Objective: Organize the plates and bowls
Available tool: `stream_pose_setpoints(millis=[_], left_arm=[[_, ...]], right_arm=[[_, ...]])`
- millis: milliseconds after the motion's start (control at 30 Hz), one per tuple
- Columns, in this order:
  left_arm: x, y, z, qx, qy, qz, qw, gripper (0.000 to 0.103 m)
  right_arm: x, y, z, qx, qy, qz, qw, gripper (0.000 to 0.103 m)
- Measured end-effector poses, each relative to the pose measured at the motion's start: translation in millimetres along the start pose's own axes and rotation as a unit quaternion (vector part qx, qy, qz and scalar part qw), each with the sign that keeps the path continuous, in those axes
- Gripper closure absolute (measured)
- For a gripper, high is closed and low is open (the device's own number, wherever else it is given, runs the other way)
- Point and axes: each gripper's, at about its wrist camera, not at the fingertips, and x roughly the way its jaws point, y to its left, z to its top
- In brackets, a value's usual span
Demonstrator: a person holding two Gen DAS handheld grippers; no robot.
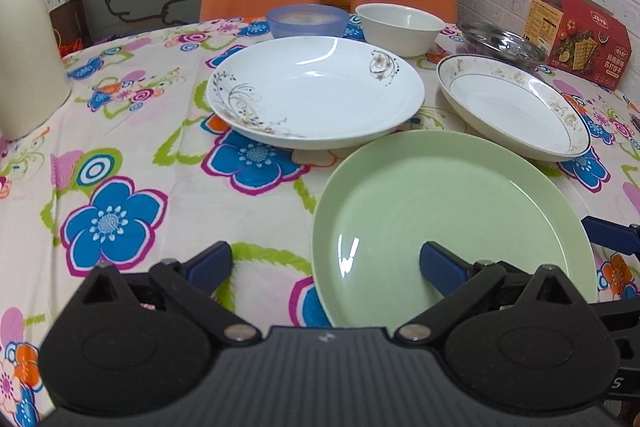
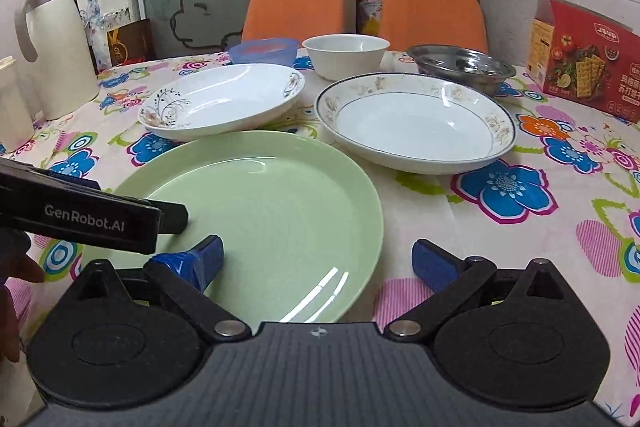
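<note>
Both spread-open, empty grippers straddle opposite rims of the round pale-green plate [image 2: 256, 223] at the table's near edge: left gripper [image 1: 326, 263] on its left rim, right gripper [image 2: 318, 259] on its right.

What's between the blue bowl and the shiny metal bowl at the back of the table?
A plain white bowl stands between the blue bowl and the metal bowl, apart from both. The right wrist view shows it best.

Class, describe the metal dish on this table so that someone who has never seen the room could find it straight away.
Start at the red cracker box on the floral tablecloth by the white brick wall. Just beside it, behind the gold-patterned plate, sits the metal dish. It is the only shiny steel piece; its neighbours are white, green or blue.
</note>
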Motion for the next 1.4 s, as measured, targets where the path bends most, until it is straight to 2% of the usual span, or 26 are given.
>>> stream_pose_setpoints(millis=[100, 167, 233, 267, 367, 500, 600, 733, 867, 933, 1067, 1100, 1167, 1233, 1300, 1400], left_arm=[[-1, 1, -1, 0.004, -0.006, -0.008, 0.9999, 0.008], [-4, -1, -3, 0.007, -0.013, -0.009, 0.9999, 0.013], [-8, -6, -4, 0.015, -0.021, -0.022, 0.9994, 0.028], [-11, -10, -4, 0.021, -0.023, -0.037, 0.9988, 0.046], [-15, -13, -4, 0.015, -0.019, -0.032, 0.9992, 0.046], [-34, 6, -9, -0.014, -0.022, -0.038, 0.999, 0.046], [-51, 20, -13, -0.019, -0.034, -0.013, 0.9992, 0.046], [-54, 49, -21, -0.039, -0.021, 0.018, 0.9988, 0.046], [-44, 64, -28, -0.054, -0.009, 0.026, 0.9982, 0.047], [-41, 61, -26, -0.042, -0.016, 0.032, 0.9985, 0.047], [-35, 60, -21, -0.042, -0.015, 0.015, 0.9989, 0.046], [-34, 61, -20, -0.044, -0.011, 0.006, 0.9989, 0.036], [-35, 66, -20, -0.049, -0.008, -0.005, 0.9988, 0.033], [-43, 76, -17, -0.063, -0.032, 0.015, 0.9974, 0.032], [-47, 88, -3, -0.073, -0.053, 0.02, 0.9957, 0.03], [-40, 100, 29, -0.081, -0.071, 0.02, 0.994, 0.029]], right_arm=[[1, 8, -3, -0.022, -0.009, 0.032, 0.999, 0.014], [0, 10, -4, -0.019, -0.014, 0.026, 0.999, 0.015], [-1, 11, -4, -0.019, -0.014, 0.023, 0.999, 0.016], [-2, 13, -4, -0.023, -0.014, 0.02, 0.999, 0.016], [-10, 19, -4, -0.019, -0.012, 0.017, 1.0, 0.016], [-29, 37, -4, -0.029, -0.037, 0.024, 0.999, 0.015], [-30, 56, -1, -0.039, -0.047, 0.043, 0.997, 0.015], [-15, 77, 0, -0.047, -0.033, 0.079, 0.995, 0.015], [0, 89, -3, -0.059, -0.013, 0.083, 0.995, 0.015], [3, 89, -2, -0.056, -0.01, 0.081, 0.995, 0.015], [3, 84, 1, -0.052, 0.002, 0.085, 0.995, 0.015], [2, 81, 2, -0.054, 0.007, 0.096, 0.994, 0.015], [-4, 69, 5, -0.043, 0.012, 0.12, 0.992, 0.017], [-12, 54, 17, -0.017, -0.008, 0.118, 0.993, 0.016], [-10, 43, 38, -0.011, -0.026, 0.111, 0.993, 0.016], [18, 38, 69, -0.019, -0.02, 0.105, 0.994, 0.016]])
